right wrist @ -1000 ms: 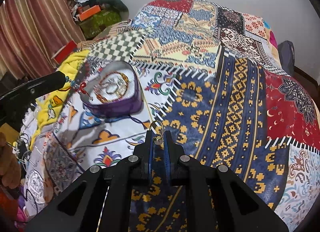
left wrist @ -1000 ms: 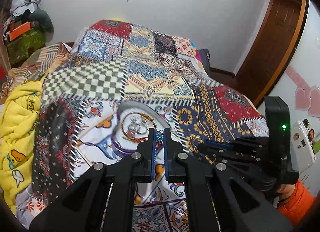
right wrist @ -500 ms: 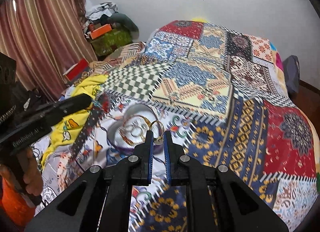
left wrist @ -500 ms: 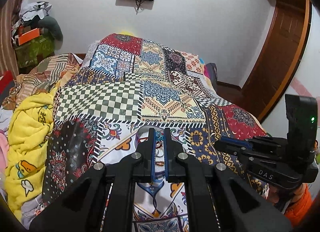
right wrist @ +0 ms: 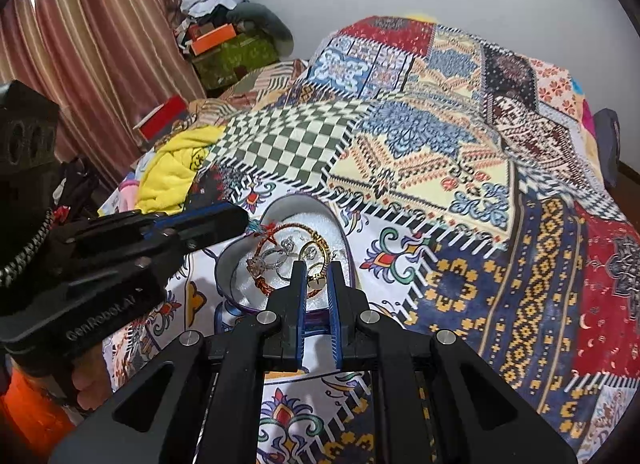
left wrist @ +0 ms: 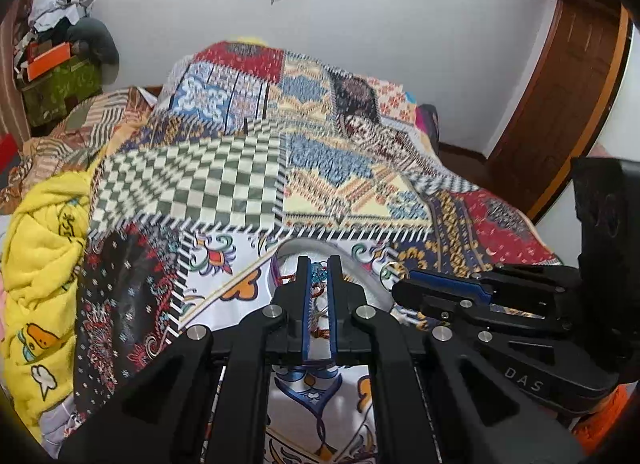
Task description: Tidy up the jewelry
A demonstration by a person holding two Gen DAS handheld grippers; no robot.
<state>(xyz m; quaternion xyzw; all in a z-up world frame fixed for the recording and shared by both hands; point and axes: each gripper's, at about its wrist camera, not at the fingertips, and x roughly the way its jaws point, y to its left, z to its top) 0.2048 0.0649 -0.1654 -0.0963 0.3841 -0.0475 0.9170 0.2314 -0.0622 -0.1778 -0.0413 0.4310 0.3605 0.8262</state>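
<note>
- Left gripper [left wrist: 319, 278] low centre of the left wrist view, jaws nearly closed, pinching a blue-beaded bracelet with red cord [left wrist: 319, 275] between the blue pads
- Right gripper [right wrist: 317, 282] low centre of the right wrist view, jaws closed on a gold ring with a small round charm [right wrist: 316, 279]
- Heart-shaped jewelry box [right wrist: 338, 224], purple wall, white lining, sits open on the patchwork bedspread [right wrist: 440, 152] at frame centre, right under both gripper tips
- Inside box: gold bangle [right wrist: 298, 227], silver ring [right wrist: 276, 260], more pieces tangled, cannot tell count
- Left gripper also seen at left of the right wrist view, tip at the box's left rim, red cord dangling
- Yellow blanket [left wrist: 40, 264] at left edge of the left wrist view
- Orange sleeve [right wrist: 28, 408] in lower left corner of the right wrist view
</note>
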